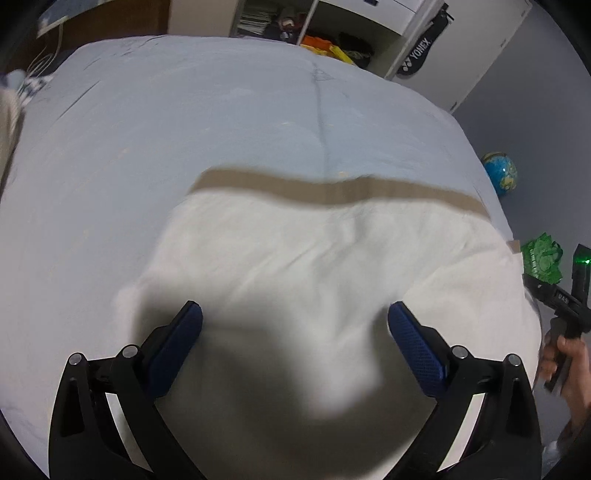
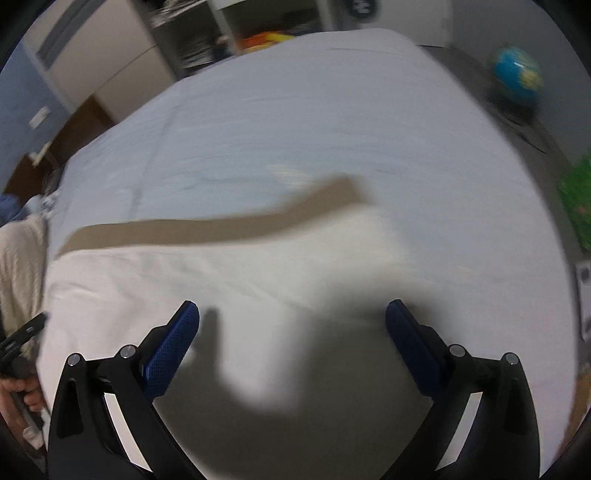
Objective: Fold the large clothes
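A large white garment [image 1: 295, 258] with a tan band [image 1: 332, 190] along its far edge lies spread on the pale blue bed [image 1: 184, 110]. My left gripper [image 1: 294, 325] hovers open above its near part, with nothing between the blue pads. In the right wrist view the same white garment [image 2: 221, 273] and tan band [image 2: 207, 229] lie on the bed [image 2: 332, 129]. My right gripper [image 2: 291, 325] is open and empty over the garment's right part. The right gripper's handle [image 1: 565, 302] shows at the right edge of the left view.
A globe [image 1: 500, 173] and a green object [image 1: 543, 258] are on the floor right of the bed. Shelves and a white wardrobe [image 1: 332, 29] stand beyond the bed. A cream knit item [image 2: 18, 266] lies at the bed's left side.
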Demonstrator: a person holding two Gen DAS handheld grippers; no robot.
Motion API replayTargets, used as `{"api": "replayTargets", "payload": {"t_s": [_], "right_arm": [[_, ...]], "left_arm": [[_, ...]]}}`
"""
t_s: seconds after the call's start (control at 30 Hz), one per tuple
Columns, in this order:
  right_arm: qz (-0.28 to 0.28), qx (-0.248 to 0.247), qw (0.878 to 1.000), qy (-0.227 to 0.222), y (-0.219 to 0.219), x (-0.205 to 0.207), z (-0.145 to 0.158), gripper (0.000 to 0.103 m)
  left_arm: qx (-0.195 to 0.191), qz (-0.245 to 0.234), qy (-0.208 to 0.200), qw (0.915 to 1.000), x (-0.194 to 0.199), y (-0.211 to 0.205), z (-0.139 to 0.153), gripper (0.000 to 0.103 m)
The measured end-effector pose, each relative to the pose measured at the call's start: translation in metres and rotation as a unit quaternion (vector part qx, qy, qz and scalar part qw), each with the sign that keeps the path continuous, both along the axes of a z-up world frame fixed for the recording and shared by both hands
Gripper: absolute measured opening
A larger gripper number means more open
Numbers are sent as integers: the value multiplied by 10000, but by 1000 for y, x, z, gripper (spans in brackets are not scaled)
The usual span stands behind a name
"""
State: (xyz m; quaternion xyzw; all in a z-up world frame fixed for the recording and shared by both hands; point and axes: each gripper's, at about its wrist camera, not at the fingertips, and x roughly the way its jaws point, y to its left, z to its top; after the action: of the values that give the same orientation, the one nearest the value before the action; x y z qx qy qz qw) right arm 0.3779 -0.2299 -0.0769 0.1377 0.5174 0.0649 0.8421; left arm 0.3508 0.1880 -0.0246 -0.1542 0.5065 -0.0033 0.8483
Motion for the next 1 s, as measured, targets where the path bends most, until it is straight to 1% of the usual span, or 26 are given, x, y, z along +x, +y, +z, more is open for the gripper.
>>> {"api": "replayTargets", "payload": {"t_s": [0.03, 0.07, 0.1, 0.17, 0.23, 0.33, 0.37, 0.5, 0.53, 0.57, 0.6, 0.63, 0.7, 0.77, 0.83, 0.87, 0.93, 1.0], "right_arm": [[-176, -95, 9998, 35, -19, -10, -1, 95], [-324, -174, 9993, 81, -33, -19, -4, 95], [-431, -164, 9989, 107, -46, -28, -5, 95], [-681, -59, 9976, 64, -72, -53, -5, 95], [-742, 139, 9971, -72, -86, -83, -4, 95], [-628, 340, 9971, -278, -87, -124, 0, 95], [-576, 374, 9971, -341, -87, -135, 2, 95], [-351, 597, 9959, -590, -77, -179, 2, 95], [-272, 565, 9965, -554, -74, -190, -3, 95], [-235, 449, 9976, -476, -72, -195, -10, 95], [-230, 323, 9984, -394, -67, -201, -11, 95], [-262, -26, 9996, -129, -65, -204, -25, 95], [-385, -185, 9990, 107, -75, -202, -44, 95], [-704, -150, 9971, 262, -88, -206, -56, 95], [-921, -52, 9952, 322, -97, -212, -57, 95], [-986, -95, 9945, 333, -101, -216, -54, 95], [-957, -241, 9947, 289, -105, -221, -47, 95], [-949, -250, 9950, 192, -108, -229, -38, 95]], "left_arm": [[34, 21, -9, 10000, -10, 6, -1, 96], [-26, 32, -49, 10000, -25, 14, -2, 96], [-43, 93, -71, 9999, -34, 20, -1, 96], [-24, 313, 17, 9995, -53, 31, -3, 96], [-227, 501, 41, 9985, -76, 43, -5, 96], [-397, 626, -66, 9972, -109, 49, -1, 96], [-399, 625, -73, 9972, -116, 47, -1, 96], [-291, 478, -38, 9984, -159, 33, -5, 96], [-160, 436, 11, 9989, -170, 28, -10, 96], [-60, 429, 79, 9990, -176, 23, -14, 93], [61, 442, 195, 9988, -189, 26, -21, 89], [161, 526, 342, 9979, -193, 28, -29, 88], [51, 757, 478, 9960, -198, 34, -37, 86], [-36, 910, 558, 9943, -197, 39, -40, 86], [28, 915, 593, 9940, -196, 38, -36, 84], [62, 906, 591, 9941, -198, 37, -34, 82], [50, 899, 588, 9942, -201, 38, -27, 80], [-26, 929, 534, 9942, -215, 40, -19, 79]]}}
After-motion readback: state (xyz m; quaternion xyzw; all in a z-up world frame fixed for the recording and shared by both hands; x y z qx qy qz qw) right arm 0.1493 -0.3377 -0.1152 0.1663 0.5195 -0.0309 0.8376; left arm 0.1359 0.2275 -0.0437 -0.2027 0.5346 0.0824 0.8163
